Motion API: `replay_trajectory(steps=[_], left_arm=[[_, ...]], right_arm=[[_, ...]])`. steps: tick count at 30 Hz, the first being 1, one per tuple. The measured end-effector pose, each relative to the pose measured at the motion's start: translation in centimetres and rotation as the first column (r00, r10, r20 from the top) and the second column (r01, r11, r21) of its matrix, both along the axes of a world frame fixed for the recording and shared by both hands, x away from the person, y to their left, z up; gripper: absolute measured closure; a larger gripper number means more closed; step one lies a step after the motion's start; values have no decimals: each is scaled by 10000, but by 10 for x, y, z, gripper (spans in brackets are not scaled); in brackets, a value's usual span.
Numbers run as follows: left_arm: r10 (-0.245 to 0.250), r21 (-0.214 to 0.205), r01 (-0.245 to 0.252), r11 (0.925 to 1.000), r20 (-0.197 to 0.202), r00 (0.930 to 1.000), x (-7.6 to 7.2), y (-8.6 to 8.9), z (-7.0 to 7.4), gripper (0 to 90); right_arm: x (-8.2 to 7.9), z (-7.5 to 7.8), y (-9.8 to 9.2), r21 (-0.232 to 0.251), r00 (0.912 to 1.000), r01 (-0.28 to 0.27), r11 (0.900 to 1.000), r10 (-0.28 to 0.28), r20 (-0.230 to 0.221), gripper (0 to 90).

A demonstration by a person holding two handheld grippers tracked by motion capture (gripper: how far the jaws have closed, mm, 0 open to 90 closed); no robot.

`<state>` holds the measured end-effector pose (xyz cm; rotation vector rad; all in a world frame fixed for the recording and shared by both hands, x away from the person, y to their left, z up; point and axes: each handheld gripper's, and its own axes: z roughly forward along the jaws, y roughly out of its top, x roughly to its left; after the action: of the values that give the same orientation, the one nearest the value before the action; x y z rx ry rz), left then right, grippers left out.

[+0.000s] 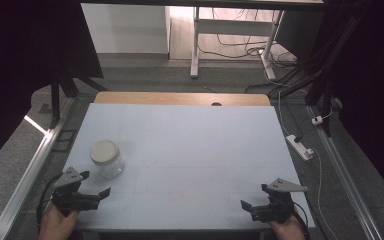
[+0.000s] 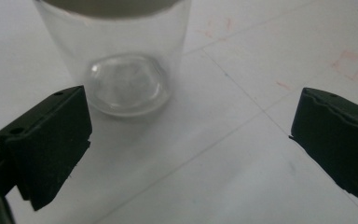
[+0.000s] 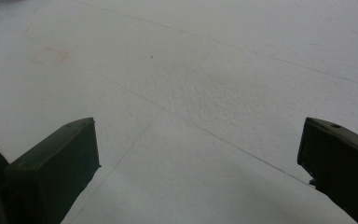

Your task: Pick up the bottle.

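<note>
A clear glass jar [image 1: 107,159] with a pale lid stands upright on the white counter [image 1: 190,145] in the lower left of the high view, just above the left hand-held gripper [image 1: 96,185], whose jaws stand wide apart and hold nothing. In the left gripper view the jar [image 2: 121,70] sits at the upper left, just beyond the left jaw and not between the two. The right hand-held gripper [image 1: 255,197] rests in the lower right of the high view, well apart from the jar, its jaws also wide and bare over the counter [image 3: 191,93].
</note>
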<state>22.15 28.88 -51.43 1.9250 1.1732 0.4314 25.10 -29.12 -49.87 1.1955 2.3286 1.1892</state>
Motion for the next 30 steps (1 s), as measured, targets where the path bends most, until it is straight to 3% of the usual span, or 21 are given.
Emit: replay_trajectory(steps=[5, 12, 18, 25, 30], left_arm=[[265, 61, -266, 9996, 76, 9996, 12, 3, 0, 0], [534, 558, -527, 9971, -113, 9985, 29, 0, -2, 0], [557, 405, -559, 9976, 70, 9984, 40, 0, -1, 1], [159, 326, -157, 9993, -56, 9999, 55, 1, -4, 0], [181, 259, -180, 9995, -33, 9998, 65, 2, -6, 0]], right_arm=[[0, 0, 1, -71, 10000, -50, 10000, 49, -42, 0], [1, 0, 1, -127, 9999, -90, 9999, 89, -60, 0], [1, -1, 2, -142, 9999, -121, 9998, 119, -110, 0], [1, -1, 2, -179, 9997, -170, 9997, 167, -153, 0], [1, -1, 3, -198, 9997, -201, 9996, 198, -166, 0]])
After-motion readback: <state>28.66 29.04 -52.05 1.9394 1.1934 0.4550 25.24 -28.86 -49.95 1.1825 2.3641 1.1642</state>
